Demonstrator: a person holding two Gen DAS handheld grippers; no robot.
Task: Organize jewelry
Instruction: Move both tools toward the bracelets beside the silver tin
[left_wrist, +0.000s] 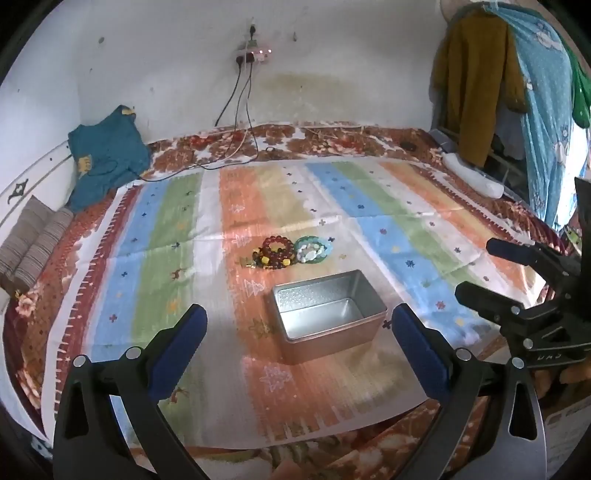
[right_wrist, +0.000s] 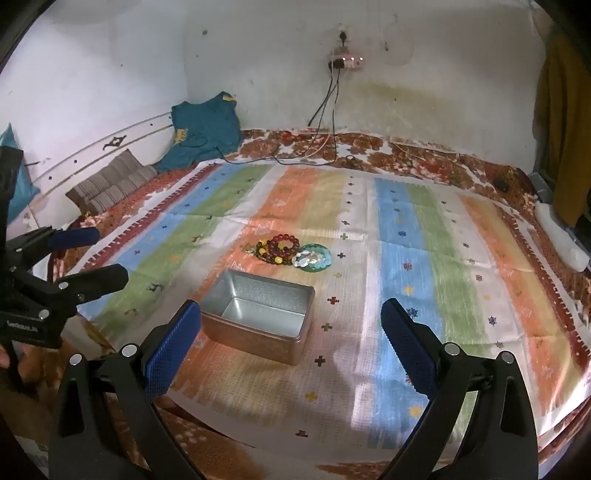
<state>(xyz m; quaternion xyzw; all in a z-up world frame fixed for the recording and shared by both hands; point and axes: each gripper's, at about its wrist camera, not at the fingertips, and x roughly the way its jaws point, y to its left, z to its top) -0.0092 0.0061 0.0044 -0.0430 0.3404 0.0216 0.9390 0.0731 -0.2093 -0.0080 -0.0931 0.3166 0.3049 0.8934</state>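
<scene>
An open, empty metal tin sits on the striped cloth in the middle of the bed. Just behind it lies a small heap of jewelry: dark red bead bracelets and a teal ring with pale stones. My left gripper is open and empty, hovering in front of the tin. My right gripper is open and empty, to the right of the tin. Each gripper also shows in the other's view, the right and the left.
A striped cloth covers a floral bedspread. A teal garment and striped cushions lie at the back left. Charger cables hang from a wall socket onto the bed. Clothes hang at the right, with a white object below.
</scene>
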